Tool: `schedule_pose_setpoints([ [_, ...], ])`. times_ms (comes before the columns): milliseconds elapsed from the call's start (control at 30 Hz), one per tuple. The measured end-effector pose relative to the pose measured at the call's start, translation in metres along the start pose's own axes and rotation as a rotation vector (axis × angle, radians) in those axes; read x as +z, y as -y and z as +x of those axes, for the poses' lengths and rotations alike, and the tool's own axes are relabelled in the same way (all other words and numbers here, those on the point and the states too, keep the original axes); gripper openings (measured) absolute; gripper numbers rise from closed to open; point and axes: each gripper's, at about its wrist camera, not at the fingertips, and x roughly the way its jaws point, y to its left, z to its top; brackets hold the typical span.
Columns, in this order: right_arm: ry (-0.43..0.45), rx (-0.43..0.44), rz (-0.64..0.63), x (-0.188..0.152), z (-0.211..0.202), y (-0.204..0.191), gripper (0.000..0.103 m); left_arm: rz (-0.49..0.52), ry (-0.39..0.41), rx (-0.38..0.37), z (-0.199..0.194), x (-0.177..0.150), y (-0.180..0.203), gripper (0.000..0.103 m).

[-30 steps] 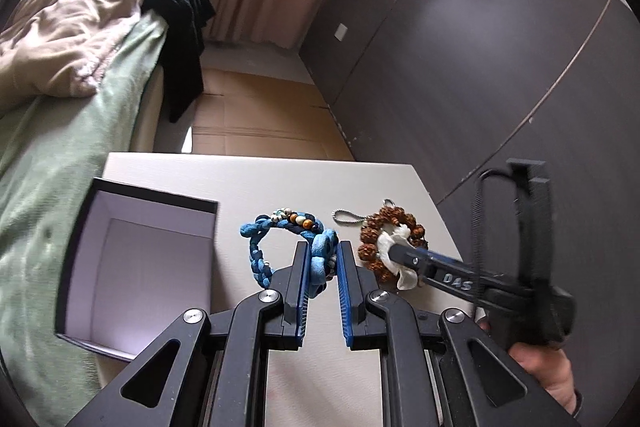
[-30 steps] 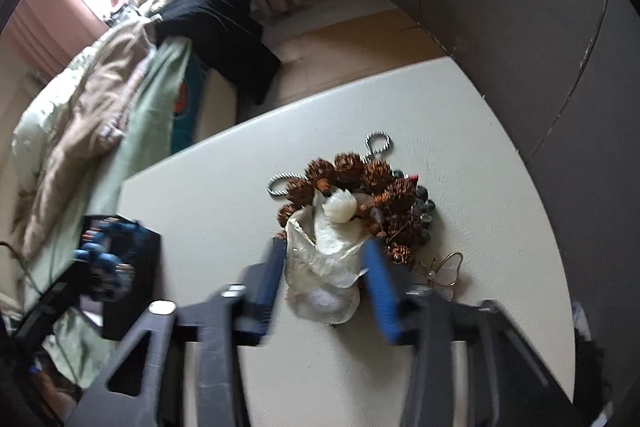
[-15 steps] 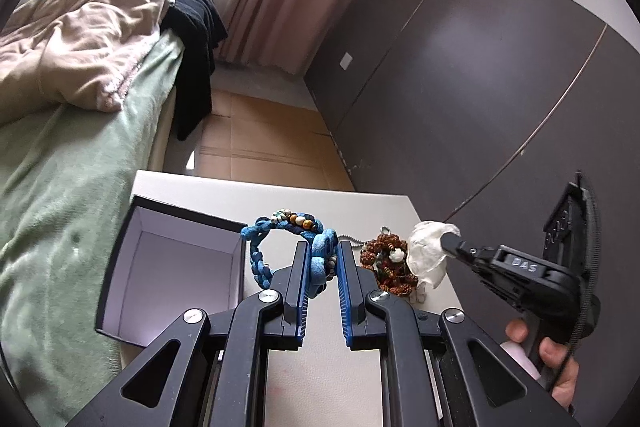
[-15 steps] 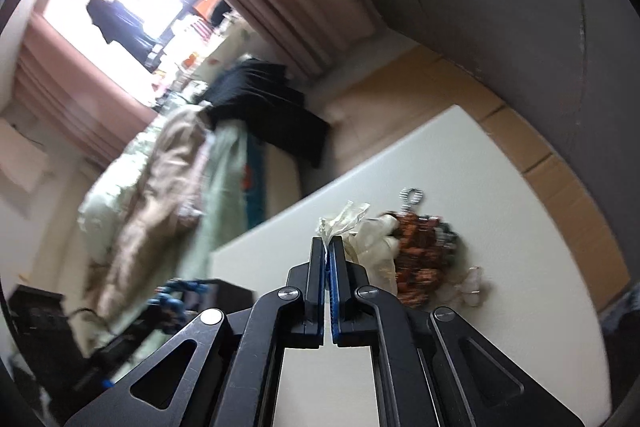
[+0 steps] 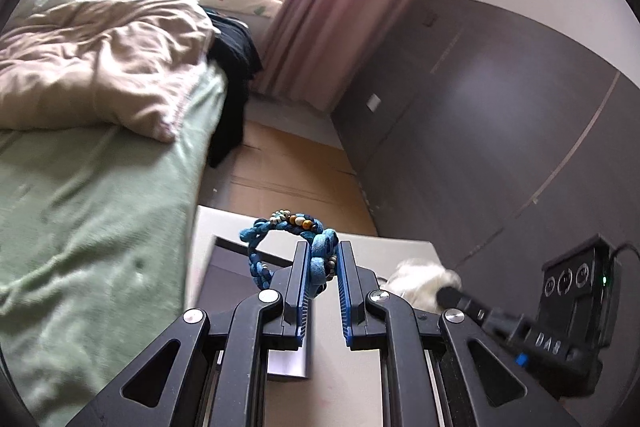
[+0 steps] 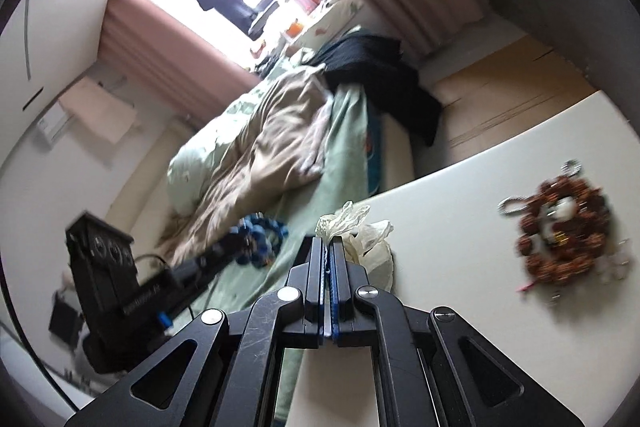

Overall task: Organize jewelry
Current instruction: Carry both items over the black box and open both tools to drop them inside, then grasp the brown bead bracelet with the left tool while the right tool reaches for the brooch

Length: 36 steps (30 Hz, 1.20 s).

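The left claw (image 5: 322,265) was clamped on the blue braided bracelet (image 5: 280,247), holding it in the air above the open dark box (image 5: 240,267) at the left end of the pale surface (image 6: 460,227). The right claw (image 6: 329,247) had just closed, pinching a crumpled white pouch (image 6: 360,235). The brown beaded bracelet (image 6: 560,235) lay on the surface to the right, well apart.
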Motion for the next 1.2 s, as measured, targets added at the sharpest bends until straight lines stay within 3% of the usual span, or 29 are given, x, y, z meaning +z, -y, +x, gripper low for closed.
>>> schedule_pose_setpoints([
  [400, -0.063, 0.088, -0.02, -0.013, 0.057, -0.026, 0.006, -0.058, -0.032, -0.003, 0.002, 0.012, -0.021, 0.013],
  [433, -0.082, 0.074, -0.017, -0.013, 0.066, -0.025, 0.012, -0.063, -0.032, -0.007, 0.002, 0.012, -0.022, 0.013],
  [500, -0.13, 0.023, 0.015, -0.013, 0.08, -0.02, 0.07, -0.06, -0.039, -0.006, 0.005, 0.013, -0.022, 0.013],
  [533, -0.122, 0.002, 0.036, -0.013, 0.081, -0.015, 0.074, -0.059, -0.045, -0.005, 0.006, 0.013, -0.022, 0.013],
  [667, -0.124, -0.024, 0.077, -0.004, 0.072, -0.003, 0.075, -0.046, -0.087, 0.004, 0.016, 0.008, -0.02, 0.013],
  [900, -0.049, -0.079, 0.125, 0.006, 0.023, 0.021, 0.076, -0.028, -0.137, -0.012, 0.026, -0.001, -0.008, 0.014],
  [967, -0.028, -0.134, 0.126, 0.011, 0.009, 0.027, 0.076, -0.049, -0.187, -0.049, 0.036, -0.006, -0.007, 0.019],
  [1000, -0.014, -0.17, 0.121, 0.011, 0.0, 0.029, 0.076, -0.055, -0.202, -0.045, 0.04, -0.008, -0.006, 0.032],
  [1033, 0.004, -0.197, 0.116, 0.012, -0.008, 0.032, 0.076, -0.054, -0.213, -0.03, 0.043, -0.012, -0.003, 0.054],
  [1100, 0.028, -0.222, 0.123, 0.012, -0.024, 0.039, 0.076, -0.038, -0.21, -0.029, 0.046, -0.016, 0.003, 0.083],
  [1200, 0.056, -0.245, 0.146, 0.013, -0.044, 0.048, 0.076, -0.031, -0.191, -0.043, 0.045, -0.019, 0.013, 0.086],
])
